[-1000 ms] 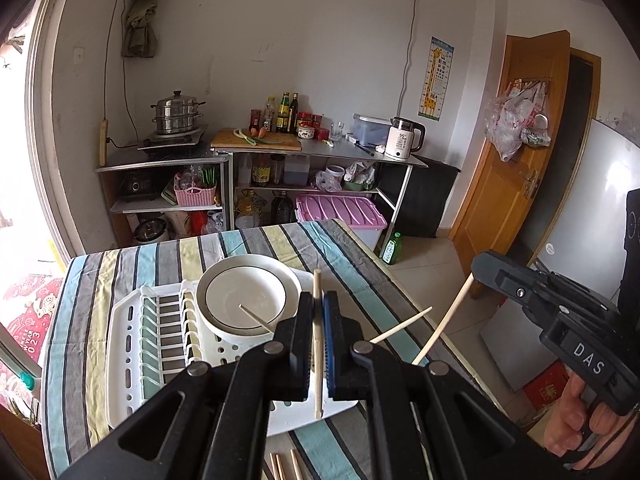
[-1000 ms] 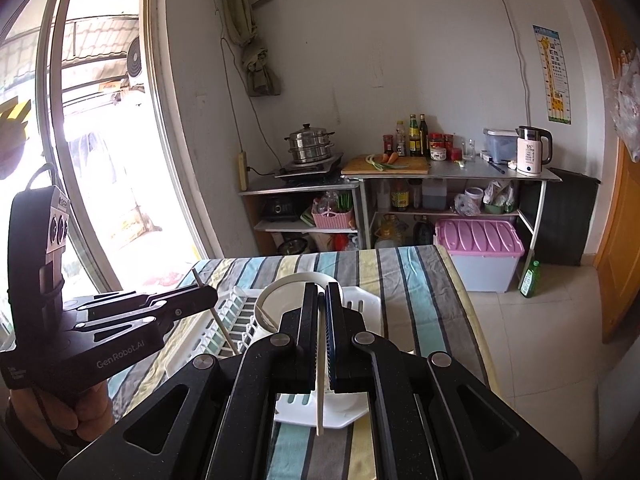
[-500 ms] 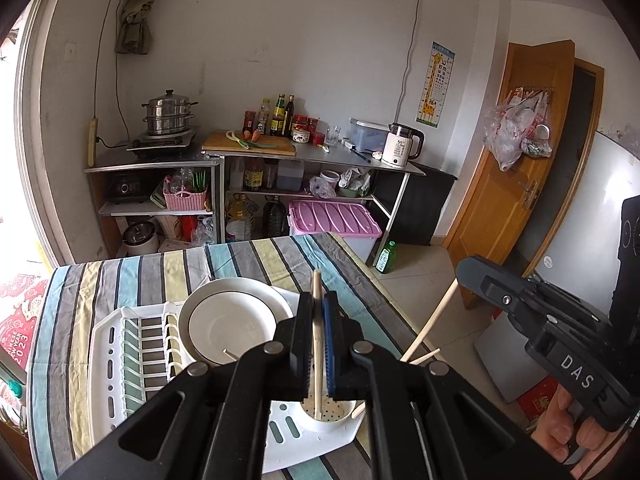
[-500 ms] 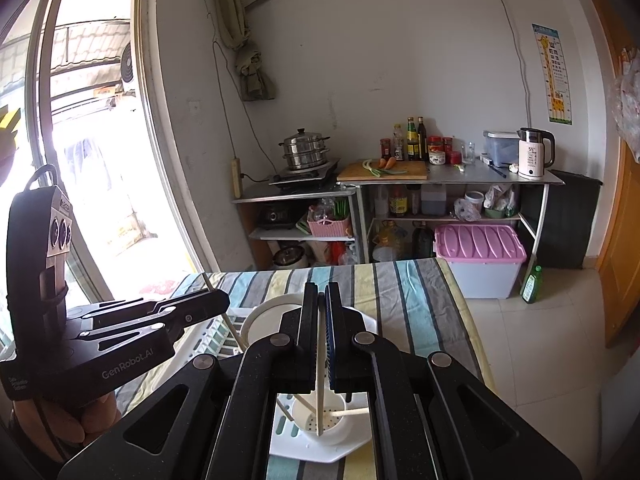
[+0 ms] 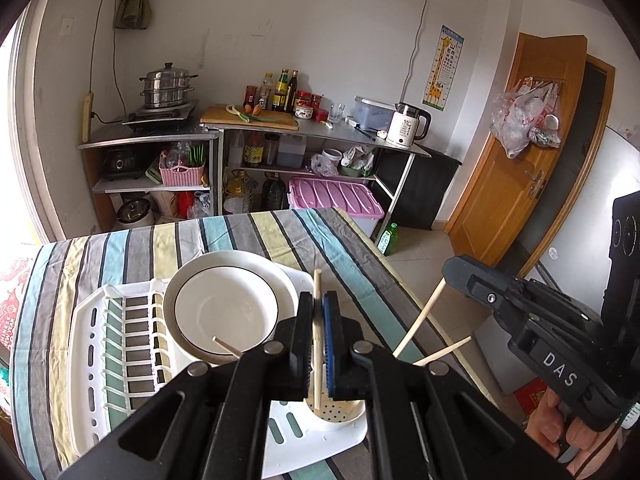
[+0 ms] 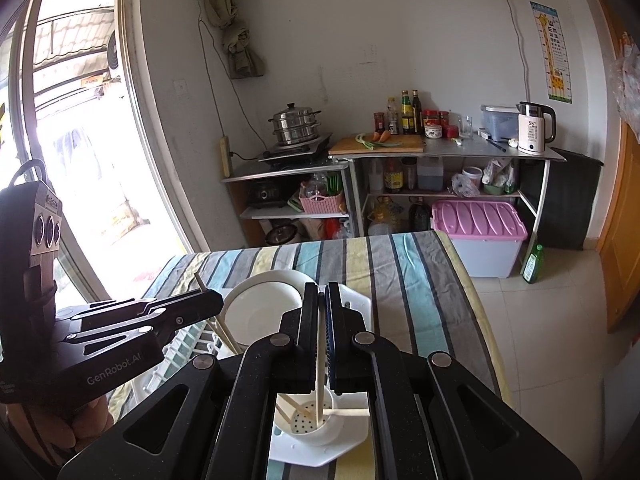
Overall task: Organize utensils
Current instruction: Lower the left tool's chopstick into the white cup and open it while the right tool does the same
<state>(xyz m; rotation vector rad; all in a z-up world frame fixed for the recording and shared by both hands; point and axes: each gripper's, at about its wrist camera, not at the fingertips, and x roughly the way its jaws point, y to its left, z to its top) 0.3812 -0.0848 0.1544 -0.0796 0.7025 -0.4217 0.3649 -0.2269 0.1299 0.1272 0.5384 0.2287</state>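
My left gripper (image 5: 317, 304) is shut on a wooden chopstick (image 5: 317, 384) held upright; its lower end reaches into the white perforated utensil cup (image 5: 340, 414) of the white dish rack (image 5: 92, 360). My right gripper (image 6: 321, 294) is shut on another chopstick (image 6: 320, 392) whose tip stands inside the same cup (image 6: 310, 424). Other chopsticks (image 6: 290, 406) lean in the cup. A white bowl (image 5: 226, 306) sits in the rack. The right gripper also shows in the left wrist view (image 5: 452, 272), and the left gripper in the right wrist view (image 6: 208, 300).
The rack stands on a table with a striped cloth (image 5: 248, 236). The table's right edge (image 5: 384, 264) drops to a tiled floor. Kitchen shelves (image 5: 248, 152) and a pink-lidded bin (image 5: 336, 198) stand behind. A wooden door (image 5: 532, 168) is at the right.
Both grippers have come down over the rack's utensil cup, and both held chopsticks now have their lower ends inside the cup.
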